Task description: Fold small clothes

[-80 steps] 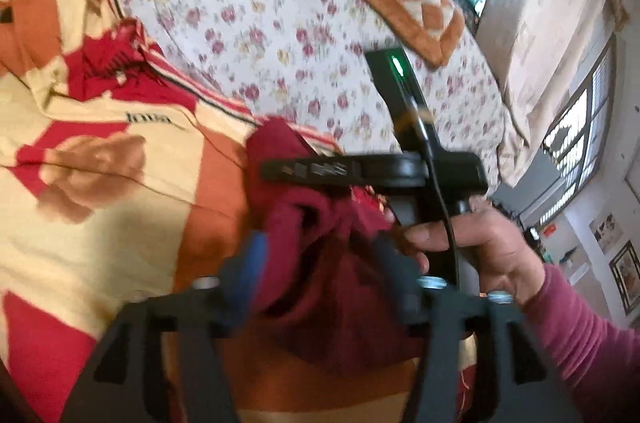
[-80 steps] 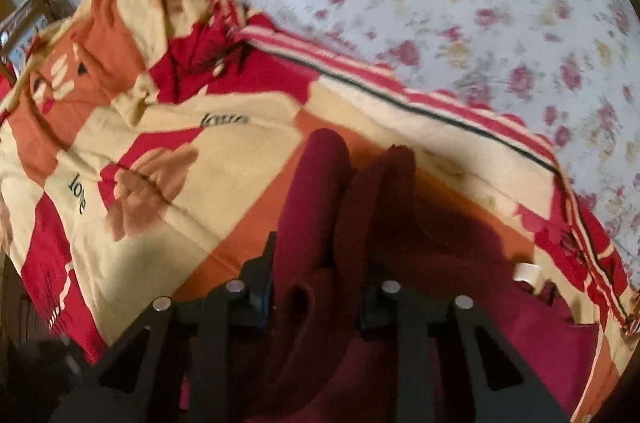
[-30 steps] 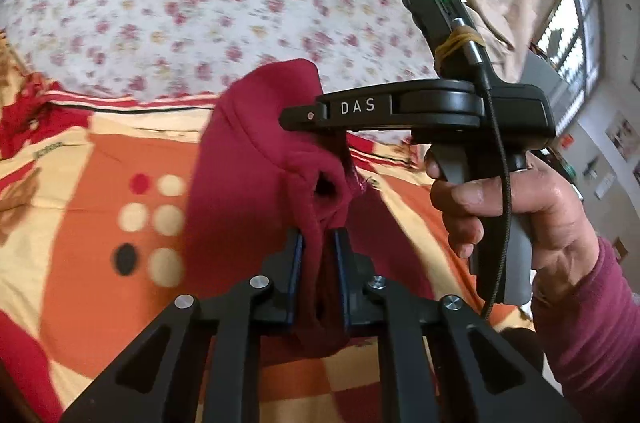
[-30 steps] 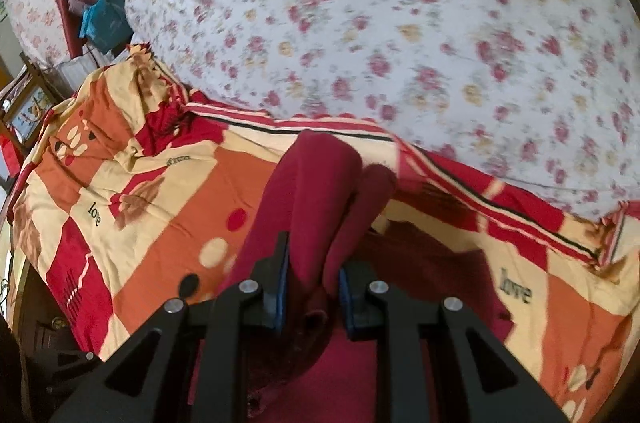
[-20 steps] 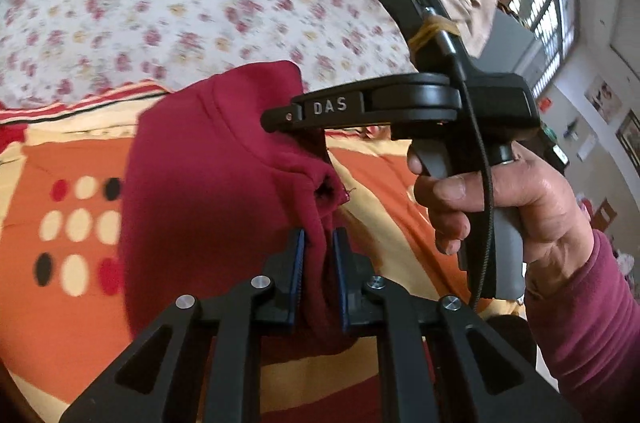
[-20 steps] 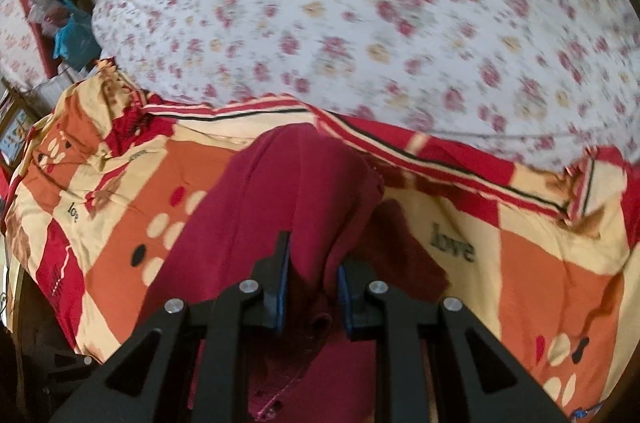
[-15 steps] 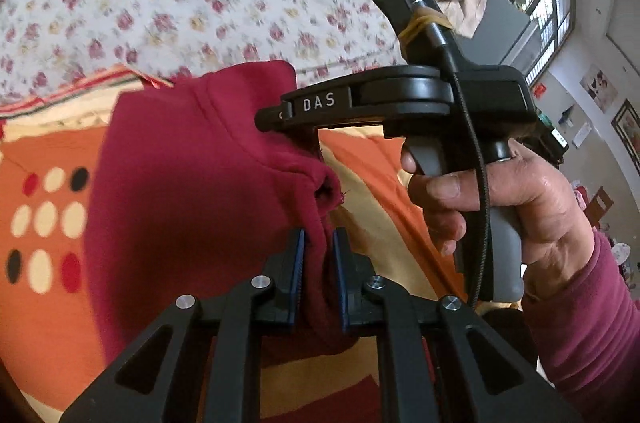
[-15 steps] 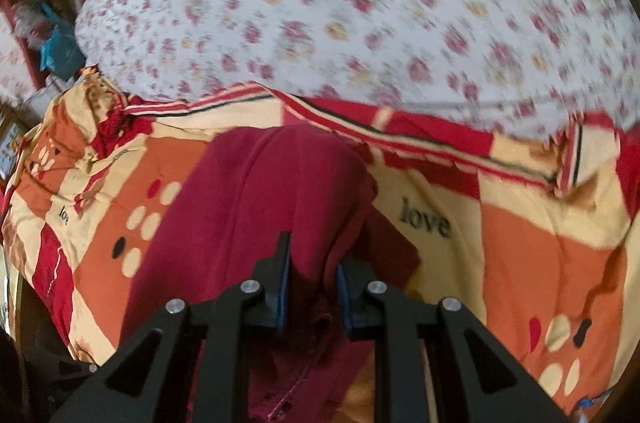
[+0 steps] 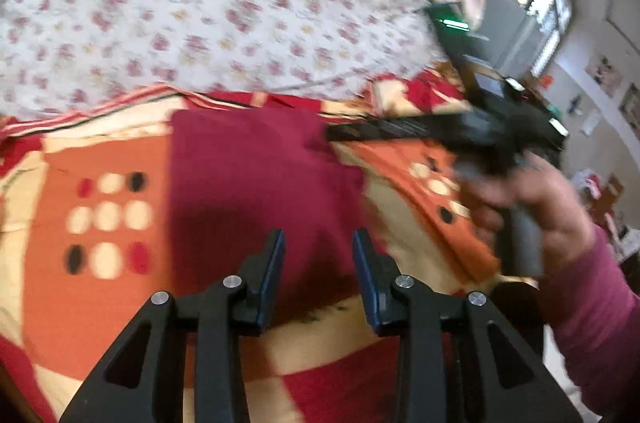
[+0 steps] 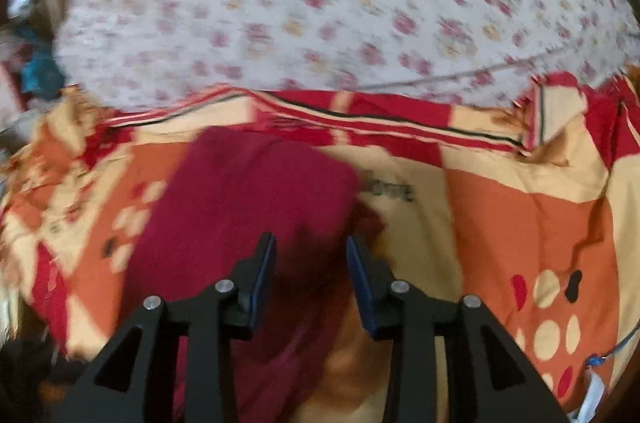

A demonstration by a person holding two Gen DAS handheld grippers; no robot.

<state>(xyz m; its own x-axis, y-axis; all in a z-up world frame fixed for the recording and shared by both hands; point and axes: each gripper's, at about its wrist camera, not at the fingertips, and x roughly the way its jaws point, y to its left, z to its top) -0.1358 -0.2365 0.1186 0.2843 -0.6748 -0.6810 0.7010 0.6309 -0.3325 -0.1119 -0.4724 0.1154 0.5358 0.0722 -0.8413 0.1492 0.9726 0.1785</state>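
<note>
Our left tool (image 9: 318,277) is matte black plastic — two angular fingers with triangular cut-outs, silver screw heads at the joints, blue pads (image 9: 276,275) lining the inner faces. Our right tool (image 10: 310,279) matches it: black frame, silver screws, blue pads (image 10: 358,275). Its blurred black handle carries a green light, gripped by our bare right hand (image 9: 532,207) in a magenta sleeve.

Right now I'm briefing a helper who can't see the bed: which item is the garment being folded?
On the orange, cream and red patterned blanket below the floral sheet, find the plain maroon knit garment, lying flat. It alone has no print.
</note>
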